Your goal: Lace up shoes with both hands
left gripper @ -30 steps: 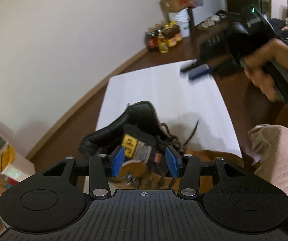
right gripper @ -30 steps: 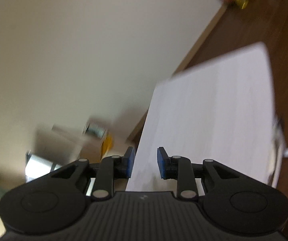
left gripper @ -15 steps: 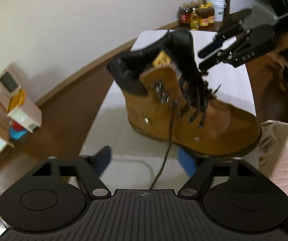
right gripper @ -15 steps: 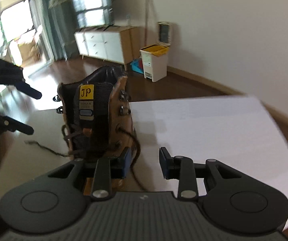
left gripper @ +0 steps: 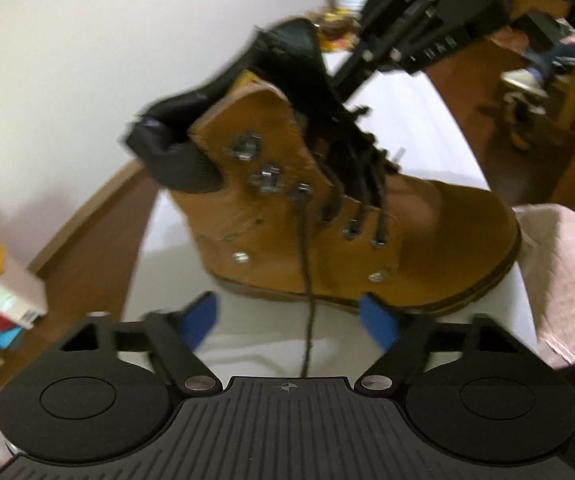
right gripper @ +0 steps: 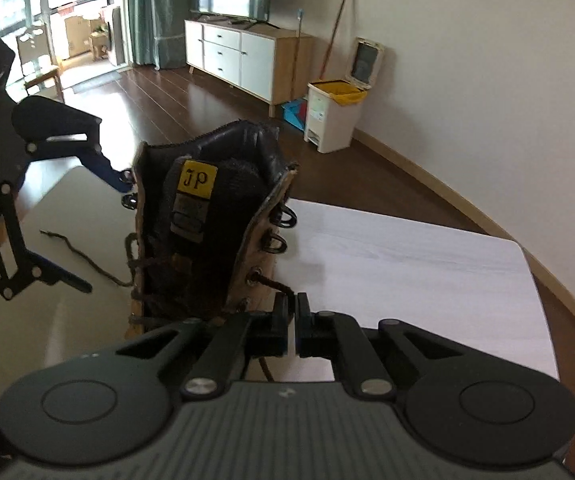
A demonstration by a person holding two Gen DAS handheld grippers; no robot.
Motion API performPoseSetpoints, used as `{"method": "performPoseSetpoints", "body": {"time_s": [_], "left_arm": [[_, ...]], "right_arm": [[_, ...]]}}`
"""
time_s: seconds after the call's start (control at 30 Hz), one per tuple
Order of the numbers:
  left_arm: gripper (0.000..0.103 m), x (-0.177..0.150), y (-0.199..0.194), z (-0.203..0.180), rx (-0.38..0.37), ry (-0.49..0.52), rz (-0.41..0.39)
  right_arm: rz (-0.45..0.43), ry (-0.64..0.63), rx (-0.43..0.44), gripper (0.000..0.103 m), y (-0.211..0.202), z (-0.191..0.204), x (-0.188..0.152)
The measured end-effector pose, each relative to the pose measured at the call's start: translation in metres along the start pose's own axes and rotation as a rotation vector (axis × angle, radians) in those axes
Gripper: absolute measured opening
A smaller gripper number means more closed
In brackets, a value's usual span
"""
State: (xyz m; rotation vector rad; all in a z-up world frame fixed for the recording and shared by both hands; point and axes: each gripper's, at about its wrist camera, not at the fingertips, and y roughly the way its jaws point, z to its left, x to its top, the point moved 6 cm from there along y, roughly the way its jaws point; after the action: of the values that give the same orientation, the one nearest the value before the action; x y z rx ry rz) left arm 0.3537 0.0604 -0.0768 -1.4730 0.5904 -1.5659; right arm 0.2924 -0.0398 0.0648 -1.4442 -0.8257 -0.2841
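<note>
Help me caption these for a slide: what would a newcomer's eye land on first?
A tan lace-up boot standing on the white table, its yellow JP tongue tag facing the right wrist camera. The right hand-held gripper is shut on a dark lace beside the boot's eyelets. The left hand-held gripper stands open over the other lace end trailing across the table.

White table top [right gripper: 407, 264], rounded corners, above dark wood floor [right gripper: 175, 96]. Standing on it: tan lace-up boot [left gripper: 367, 232], just beyond the left fingers. Trailing across it: loose dark lace end [right gripper: 75, 254], near those same fingers.
</note>
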Motion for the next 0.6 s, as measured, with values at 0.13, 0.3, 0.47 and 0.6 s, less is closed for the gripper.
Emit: {"method": "performPoseSetpoints", "body": {"time_s": [0.13, 0.3, 0.47, 0.6], "left_arm": [[0.003, 0.001, 0.012, 0.0, -0.018, 0.022, 0.009], [0.002, -0.01, -0.001, 0.007, 0.021, 0.005, 0.05], [0.002, -0.026, -0.03, 0.015, 0.062, -0.045, 0.062], [0.003, -0.034, -0.045, 0.015, 0.076, -0.097, 0.08]], "right_arm": [[0.016, 0.042, -0.052, 0.004, -0.001, -0.008, -0.005], [0.031, 0.098, -0.147, 0.003, -0.003, -0.032, -0.006], [0.029, 0.184, -0.265, 0.003, -0.023, -0.064, -0.016], [0.02, 0.216, -0.25, 0.003, -0.035, -0.054, -0.022]]}}
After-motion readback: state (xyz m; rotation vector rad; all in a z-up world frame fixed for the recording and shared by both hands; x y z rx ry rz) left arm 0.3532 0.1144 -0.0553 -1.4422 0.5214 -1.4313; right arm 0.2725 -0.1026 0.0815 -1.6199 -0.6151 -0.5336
